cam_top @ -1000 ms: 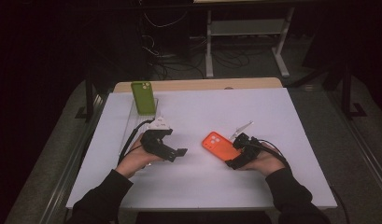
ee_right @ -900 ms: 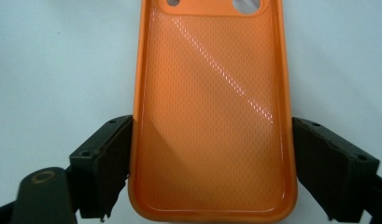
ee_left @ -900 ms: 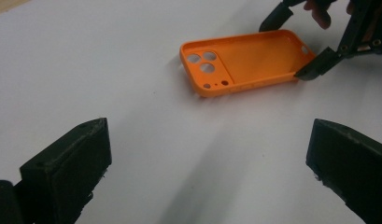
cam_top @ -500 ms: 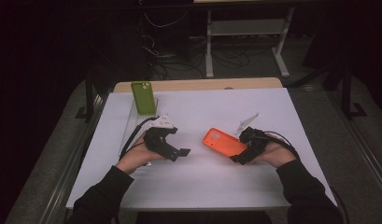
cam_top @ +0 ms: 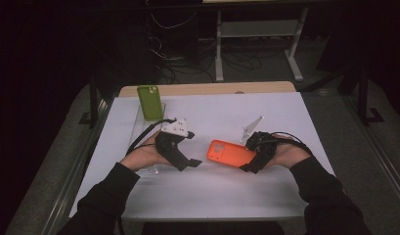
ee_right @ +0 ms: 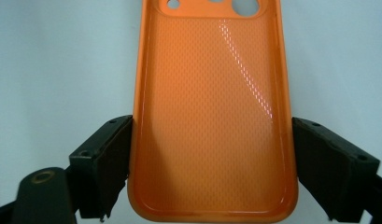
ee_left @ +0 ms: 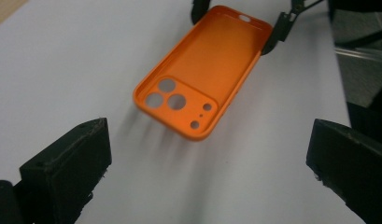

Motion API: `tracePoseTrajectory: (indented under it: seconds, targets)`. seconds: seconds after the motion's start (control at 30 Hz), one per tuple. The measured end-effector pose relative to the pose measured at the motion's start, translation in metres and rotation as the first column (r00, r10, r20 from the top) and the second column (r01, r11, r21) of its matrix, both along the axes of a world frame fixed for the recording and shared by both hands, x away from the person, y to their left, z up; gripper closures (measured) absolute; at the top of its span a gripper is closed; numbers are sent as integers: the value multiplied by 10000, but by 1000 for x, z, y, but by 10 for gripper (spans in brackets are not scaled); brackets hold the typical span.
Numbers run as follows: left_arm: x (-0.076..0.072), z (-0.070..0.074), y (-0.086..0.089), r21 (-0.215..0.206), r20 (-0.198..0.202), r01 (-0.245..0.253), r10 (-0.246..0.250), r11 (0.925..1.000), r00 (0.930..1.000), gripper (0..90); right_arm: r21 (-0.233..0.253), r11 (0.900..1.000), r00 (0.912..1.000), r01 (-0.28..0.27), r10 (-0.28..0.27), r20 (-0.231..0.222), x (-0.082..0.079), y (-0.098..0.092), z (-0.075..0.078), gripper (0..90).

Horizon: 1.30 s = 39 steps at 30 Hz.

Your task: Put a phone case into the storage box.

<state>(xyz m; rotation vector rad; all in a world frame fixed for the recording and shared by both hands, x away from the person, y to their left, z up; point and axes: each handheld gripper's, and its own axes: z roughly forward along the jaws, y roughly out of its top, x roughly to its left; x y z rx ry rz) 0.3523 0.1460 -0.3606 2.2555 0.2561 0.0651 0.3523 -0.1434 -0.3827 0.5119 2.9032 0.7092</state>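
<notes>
The right gripper [ee_right: 212, 172] is clamping the empty orange phone case [ee_right: 212, 116] by its long edges, hollow up. Facing it, the left gripper [ee_left: 209, 163] is gaping wide.

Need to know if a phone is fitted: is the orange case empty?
Empty: the orange case shows its bare textured inside and open camera holes, held in the right gripper.
</notes>
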Motion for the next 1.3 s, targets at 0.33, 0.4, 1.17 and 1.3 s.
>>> tracePoseTrajectory:
  seconds: [0.33, 0.4, 1.17, 1.3]
  targets:
    - [0, 5, -11, 648, 13, 968, -971, 9932, 9953, 0, -19, 9948, 9947, -1023, 1023, 63, -5, 13, 15, 151]
    - [0, 4, -13, 860, 8, 1149, -1153, 9897, 9933, 0, 28, 9924, 9924, -1227, 1227, 63, -7, 15, 16, 152]
    - [-2, -18, -34, 2011, -283, 2109, -2095, 9566, 9774, 0, 536, 9621, 9635, -2675, 2666, 231, -17, 41, 29, 151]
    - [-3, -21, -33, 2136, -353, 2262, -2239, 9504, 9740, 0, 573, 9597, 9613, -2752, 2739, 295, -18, 44, 32, 151]
